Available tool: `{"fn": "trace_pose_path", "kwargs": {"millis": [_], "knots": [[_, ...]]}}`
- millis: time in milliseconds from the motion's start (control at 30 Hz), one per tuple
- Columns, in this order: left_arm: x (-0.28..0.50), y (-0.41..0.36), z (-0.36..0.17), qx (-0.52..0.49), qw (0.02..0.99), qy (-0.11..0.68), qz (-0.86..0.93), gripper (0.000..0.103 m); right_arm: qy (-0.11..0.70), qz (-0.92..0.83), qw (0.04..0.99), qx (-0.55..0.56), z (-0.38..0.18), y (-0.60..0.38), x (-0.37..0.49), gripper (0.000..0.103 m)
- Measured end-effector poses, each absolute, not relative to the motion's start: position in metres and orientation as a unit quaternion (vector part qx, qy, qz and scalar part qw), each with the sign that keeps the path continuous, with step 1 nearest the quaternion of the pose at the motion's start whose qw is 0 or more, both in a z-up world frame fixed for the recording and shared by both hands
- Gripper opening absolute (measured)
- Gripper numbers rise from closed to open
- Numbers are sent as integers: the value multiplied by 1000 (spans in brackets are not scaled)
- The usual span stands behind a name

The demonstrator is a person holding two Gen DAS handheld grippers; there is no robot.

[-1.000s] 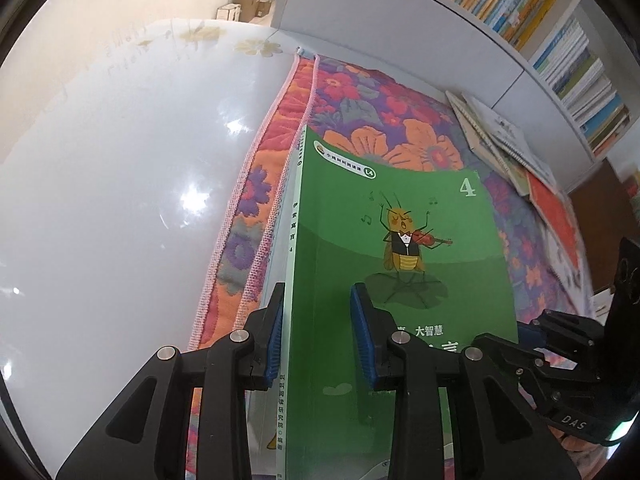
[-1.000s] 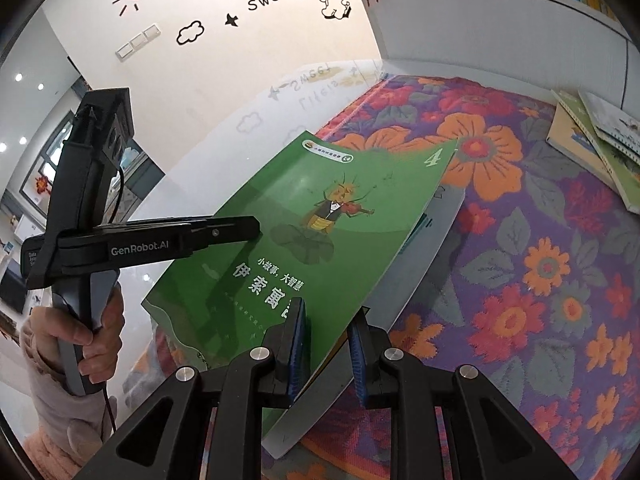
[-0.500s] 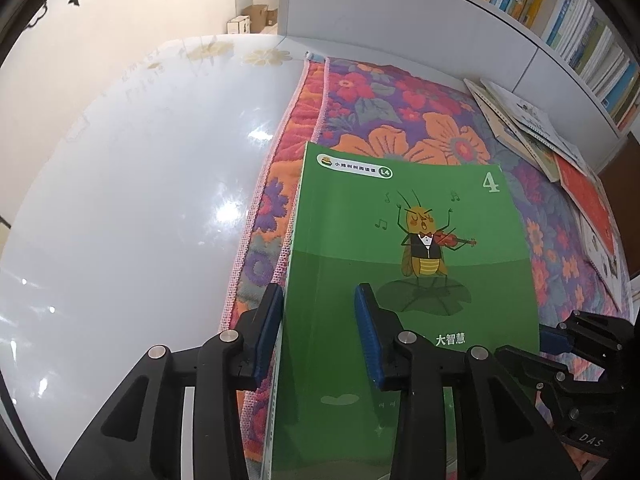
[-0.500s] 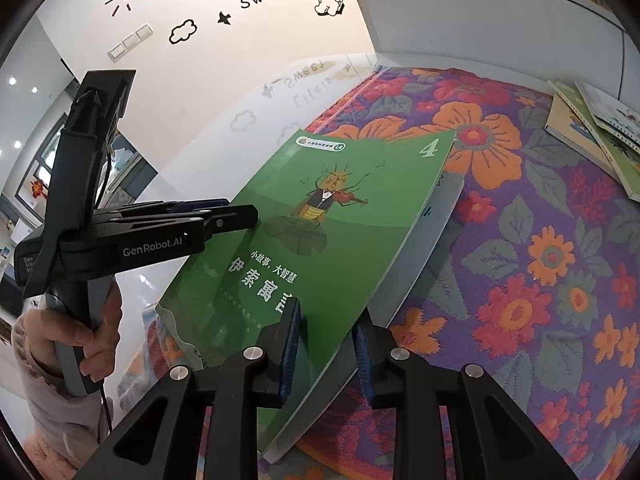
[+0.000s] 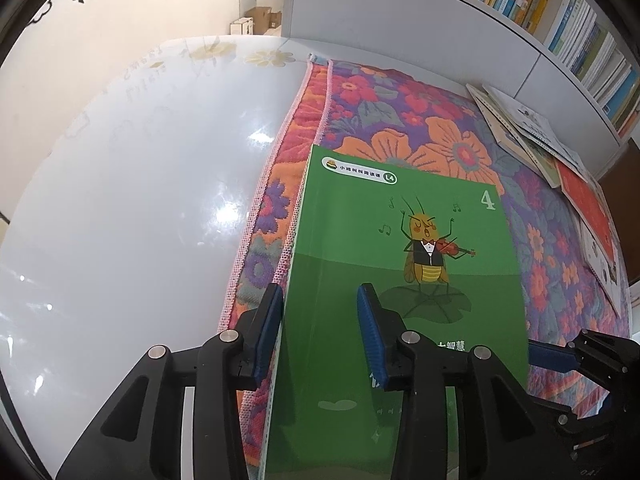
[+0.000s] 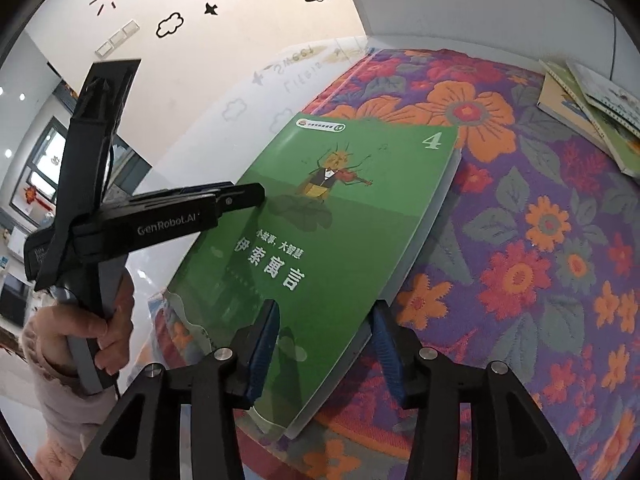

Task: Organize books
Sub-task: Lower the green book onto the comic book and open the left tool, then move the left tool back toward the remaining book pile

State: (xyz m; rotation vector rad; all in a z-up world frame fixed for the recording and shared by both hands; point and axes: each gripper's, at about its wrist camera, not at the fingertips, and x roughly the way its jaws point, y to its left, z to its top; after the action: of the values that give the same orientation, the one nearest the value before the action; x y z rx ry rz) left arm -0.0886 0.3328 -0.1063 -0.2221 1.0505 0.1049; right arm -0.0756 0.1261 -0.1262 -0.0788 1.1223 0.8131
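Right wrist view: glossy green book (image 6: 340, 248) flat on woven floral mat (image 6: 540, 260); right gripper (image 6: 324, 348) and left gripper (image 5: 320, 332) have just been opening, released.

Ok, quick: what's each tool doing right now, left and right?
Left tool: open, jaws just opening, green book edge between them, not gripped.
Right tool: open, jaws just opening, same book's corner between them.

I see a cream wall (image 6: 168, 80) with sun and cloud stickers, a shiny white table (image 5: 132, 216), and a window (image 6: 38, 176).
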Motion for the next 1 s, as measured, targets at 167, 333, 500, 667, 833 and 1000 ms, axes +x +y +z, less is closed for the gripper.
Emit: {"fn": "trace_pose_path", "kwargs": {"millis": [167, 333, 500, 667, 833, 1000], "knots": [[-92, 335, -98, -102, 862, 487, 92, 36, 522, 377, 765, -28, -126, 114, -78, 46], [-92, 322, -80, -107, 873, 469, 81, 36, 515, 375, 771, -9, -118, 89, -74, 46], [-84, 286, -62, -92, 882, 458, 52, 36, 503, 366, 783, 7, -103, 65, -67, 46], [-76, 246, -54, -77, 887, 455, 23, 36, 494, 357, 793, 22, -91, 33, -62, 46], [-71, 201, -52, -82, 883, 462, -15, 36, 479, 338, 809, 39, -78, -19, -52, 46], [-59, 139, -56, -65, 880, 468, -46, 36, 471, 303, 826, 67, -74, -87, -29, 46]]}}
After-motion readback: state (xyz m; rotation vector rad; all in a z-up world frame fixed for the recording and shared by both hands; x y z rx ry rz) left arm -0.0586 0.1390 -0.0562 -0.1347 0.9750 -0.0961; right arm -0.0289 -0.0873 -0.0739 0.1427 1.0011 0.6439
